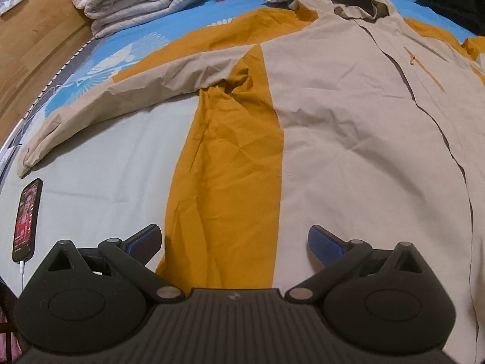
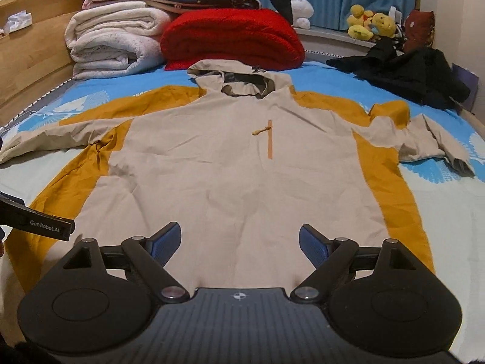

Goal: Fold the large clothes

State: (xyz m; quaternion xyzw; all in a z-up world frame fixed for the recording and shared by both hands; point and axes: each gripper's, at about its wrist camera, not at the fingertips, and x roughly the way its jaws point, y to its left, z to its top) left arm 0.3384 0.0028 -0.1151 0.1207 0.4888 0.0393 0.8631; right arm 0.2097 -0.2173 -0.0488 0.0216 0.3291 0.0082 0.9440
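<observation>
Bedroom light falls on a bed [image 2: 212, 74] with a blue patterned sheet, where a large hooded jacket [image 2: 242, 163] in beige and mustard lies face up and spread flat, hood [image 2: 239, 82] toward the headboard end, hem toward the two cameras. Its front is smooth but for light creases. One sleeve [image 1: 100, 103] runs out straight to the jacket's left side in the pictures; the other sleeve [image 2: 430, 139] is bent and rumpled near the far right. Nothing has been folded over yet, so the work appears to be at its very start: the garment is laid out and the first fold is still to come.

Both tools hover above the hem without touching cloth. The left gripper [image 1: 235, 244] hangs over the mustard side panel [image 1: 227, 163], its blue pads spread wide with nothing between them. The right gripper [image 2: 239, 242] sits over the middle of the beige front, its fingers likewise well apart and empty; a dark edge of the other tool shows at the left margin of its view.

The next move likely calls for each tool to drop to an edge of the jacket, a side panel or a sleeve, and pinch thin fabric off the sheet before carrying it across the body.

Beyond the jacket, folded white blankets [image 2: 115, 42] and a red blanket [image 2: 233, 38] are stacked by the hood, dark clothes [image 2: 406, 74] lie at the far right, and a phone [image 1: 26, 218] on a cable rests near the straight sleeve's cuff.
</observation>
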